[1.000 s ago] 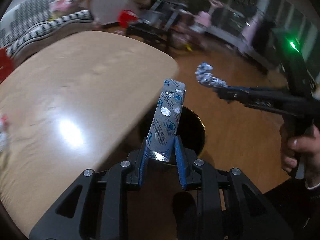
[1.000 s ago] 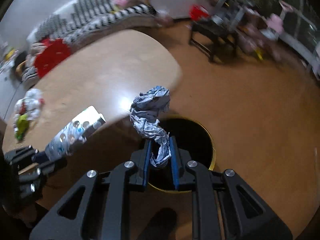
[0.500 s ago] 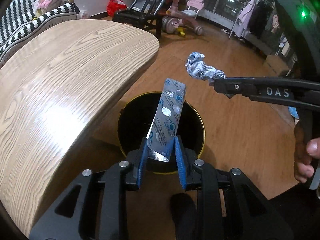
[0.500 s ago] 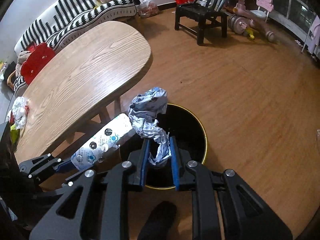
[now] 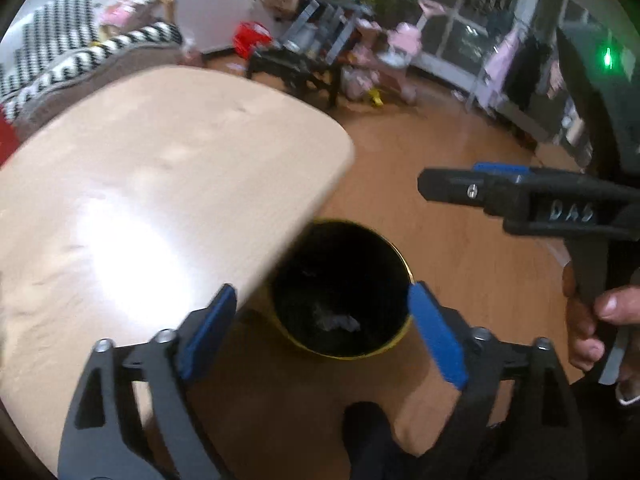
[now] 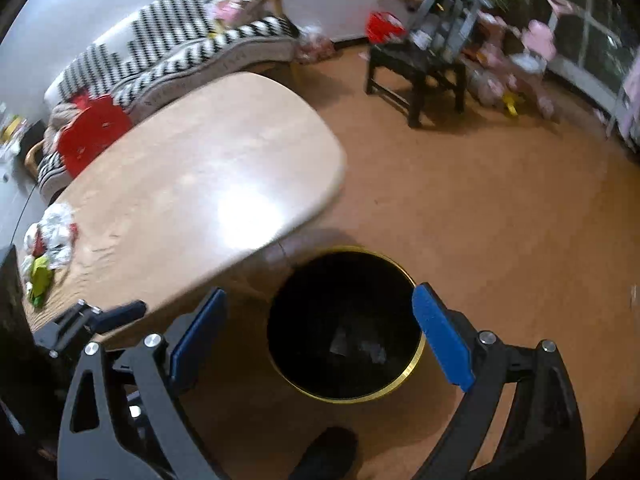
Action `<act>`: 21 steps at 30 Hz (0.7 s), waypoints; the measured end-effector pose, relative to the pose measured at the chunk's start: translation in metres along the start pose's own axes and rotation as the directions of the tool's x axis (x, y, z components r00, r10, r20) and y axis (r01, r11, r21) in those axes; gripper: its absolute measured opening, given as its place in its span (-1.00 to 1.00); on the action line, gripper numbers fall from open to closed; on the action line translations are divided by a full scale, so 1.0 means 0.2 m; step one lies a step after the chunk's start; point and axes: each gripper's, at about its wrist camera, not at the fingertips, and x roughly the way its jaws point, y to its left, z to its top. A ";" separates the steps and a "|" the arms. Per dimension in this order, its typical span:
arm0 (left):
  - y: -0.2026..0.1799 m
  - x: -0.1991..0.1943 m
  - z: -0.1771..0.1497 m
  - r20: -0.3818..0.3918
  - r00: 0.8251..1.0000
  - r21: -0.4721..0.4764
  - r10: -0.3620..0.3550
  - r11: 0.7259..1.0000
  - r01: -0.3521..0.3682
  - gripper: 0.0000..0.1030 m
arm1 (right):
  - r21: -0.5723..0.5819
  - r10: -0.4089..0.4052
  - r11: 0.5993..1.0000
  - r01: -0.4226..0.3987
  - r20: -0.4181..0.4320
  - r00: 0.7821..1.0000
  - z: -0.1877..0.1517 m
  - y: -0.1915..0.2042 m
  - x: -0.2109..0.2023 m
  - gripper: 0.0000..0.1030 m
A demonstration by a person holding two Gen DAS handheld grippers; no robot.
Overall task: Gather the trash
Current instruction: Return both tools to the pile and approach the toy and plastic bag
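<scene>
Black inside and gold-rimmed, the bin stands on the floor directly below both spread, empty grippers, pale scraps at its bottom. Remaining trash lies far left on the table, nearer the left gripper than the right gripper; its long axis is too blurred to judge.

Trash in bin, beside table

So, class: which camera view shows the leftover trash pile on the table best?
The right wrist view: the trash pile lies in sight at the wooden table's far left edge, white, red and green, though blurred. The left wrist view shows none of it clearly, only bare tabletop.
</scene>
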 end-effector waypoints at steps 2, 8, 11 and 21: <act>0.13 -0.16 -0.01 0.049 0.997 -0.025 0.063 0.998 -0.062 0.80 | -0.040 0.029 0.999 -0.028 0.035 0.999 0.05 0.16 -0.03 0.78; 0.66 -0.63 -0.16 0.097 0.959 -0.198 0.265 0.950 -0.242 0.82 | -0.150 0.188 0.973 -0.178 0.059 0.980 0.18 0.74 -0.01 0.83; 0.96 -0.84 -0.28 0.091 0.924 -0.306 0.371 0.893 -0.328 0.82 | -0.209 0.271 0.944 -0.257 0.040 0.962 0.21 1.09 0.05 0.83; 1.59 -1.43 -0.73 0.012 0.801 -0.563 0.599 0.666 -0.490 0.82 | -0.406 0.337 0.855 -0.321 -0.035 0.941 0.13 1.96 0.26 0.82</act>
